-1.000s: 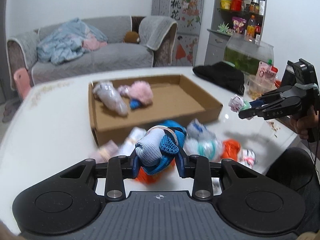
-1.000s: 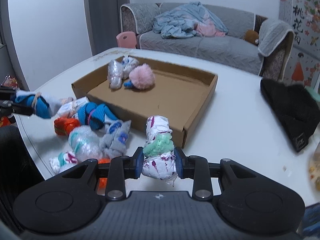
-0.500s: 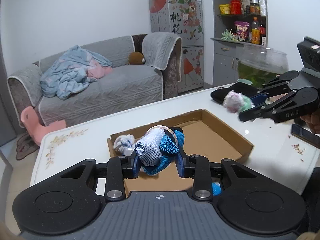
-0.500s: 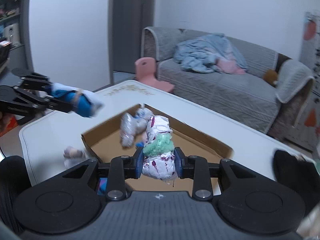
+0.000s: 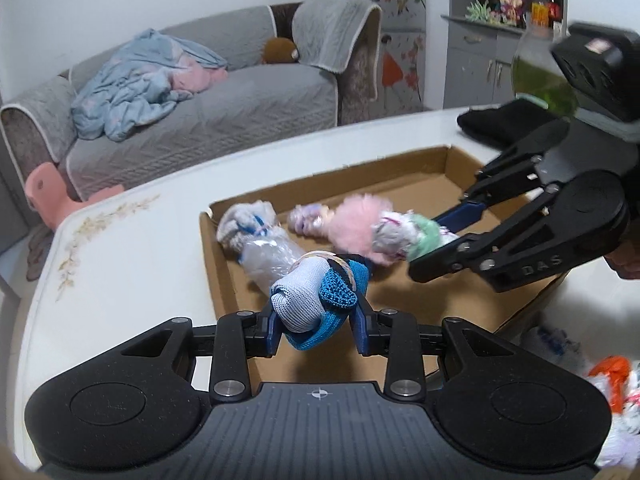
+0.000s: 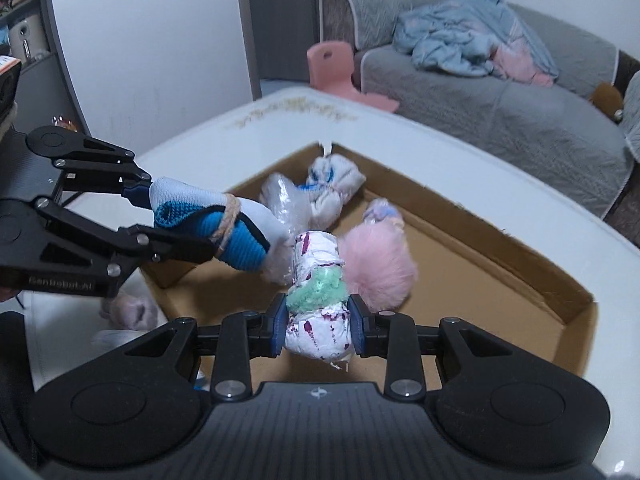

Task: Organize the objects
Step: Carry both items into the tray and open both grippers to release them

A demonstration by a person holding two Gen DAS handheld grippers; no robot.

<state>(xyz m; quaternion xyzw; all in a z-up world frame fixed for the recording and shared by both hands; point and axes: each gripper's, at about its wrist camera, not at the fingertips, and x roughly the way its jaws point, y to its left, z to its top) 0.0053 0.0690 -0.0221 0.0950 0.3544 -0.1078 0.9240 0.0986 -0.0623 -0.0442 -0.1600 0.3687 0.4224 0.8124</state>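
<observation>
Two bundles being carried at once over the shallow brown cardboard tray [image 5: 452, 168] sitting on the white table [image 5: 132, 248]. Left gripper [image 5: 318, 322] clamping its jaws on the rolled blue-and-grey knitted sock bundle tied with a rubber band [image 5: 316, 300]; right gripper [image 6: 318, 330] clamping its jaws on the white rolled sock bundle with purple flecks and a mint-green fuzzy band [image 6: 318, 300]. Both bundles hanging above the tray, not yet touching its floor.

Judging the step as placing: lowering each bundle onto bare cardboard beside the clear-plastic-wrapped roll [image 5: 268, 256], the white-and-blue cloth bundle [image 6: 332, 184] and the fluffy pink pompom bundle [image 6: 378, 260], rather than on top of them. Keeping the two grippers from crossing, since both are crowding the same end of the tray. Opening the jaws only once each bundle is resting low, so nothing rolls over the low wall.

Hard to make out: tray floor directly beneath both bundles, hidden by the gripper bodies. Loose bundles on the table [image 5: 612, 376] blurred and cut off at the edge. Hands holding the grippers almost wholly out of sight.
</observation>
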